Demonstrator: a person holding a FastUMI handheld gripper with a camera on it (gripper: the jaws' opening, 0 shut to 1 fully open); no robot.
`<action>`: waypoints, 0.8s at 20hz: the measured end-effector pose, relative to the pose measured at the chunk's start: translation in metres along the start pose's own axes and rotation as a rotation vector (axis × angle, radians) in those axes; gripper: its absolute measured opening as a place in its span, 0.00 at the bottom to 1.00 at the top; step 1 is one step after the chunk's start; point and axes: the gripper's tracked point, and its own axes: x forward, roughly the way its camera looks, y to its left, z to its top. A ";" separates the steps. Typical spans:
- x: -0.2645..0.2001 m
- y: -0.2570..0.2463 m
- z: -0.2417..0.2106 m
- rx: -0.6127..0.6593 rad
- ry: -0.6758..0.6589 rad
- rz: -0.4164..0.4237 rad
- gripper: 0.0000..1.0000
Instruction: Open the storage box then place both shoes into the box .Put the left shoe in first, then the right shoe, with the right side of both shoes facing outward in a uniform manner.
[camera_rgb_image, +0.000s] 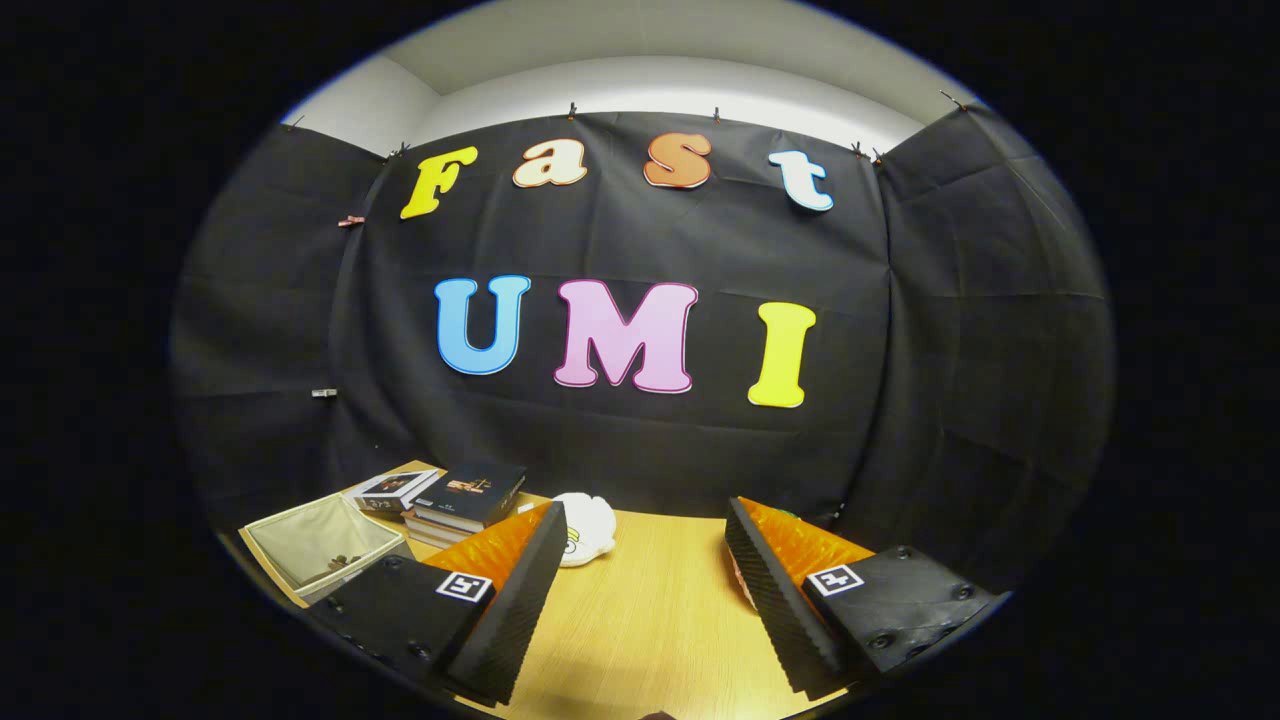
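Note:
My gripper (645, 515) is open above a wooden table (650, 620), with only bare tabletop between its fingers. A white shoe (588, 528) lies near the table's far edge, just beyond the left finger (510, 610), which hides part of it. Close against the inner side of the right finger (790, 600) a thin pale, pinkish sliver (742, 580) shows; I cannot tell what it is. A pale open bin (320, 548) with a few small dark bits inside stands beyond the left finger, at the table's left edge.
A stack of dark books (470, 498) and a flat boxed item (390, 490) sit between the bin and the white shoe. The black cloth wall closes off the table right behind them.

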 end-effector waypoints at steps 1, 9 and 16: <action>0.000 -0.004 -0.004 0.000 0.011 0.003 0.97; -0.002 -0.009 -0.022 -0.028 0.045 0.037 0.96; -0.006 -0.008 -0.036 -0.031 0.069 0.045 0.97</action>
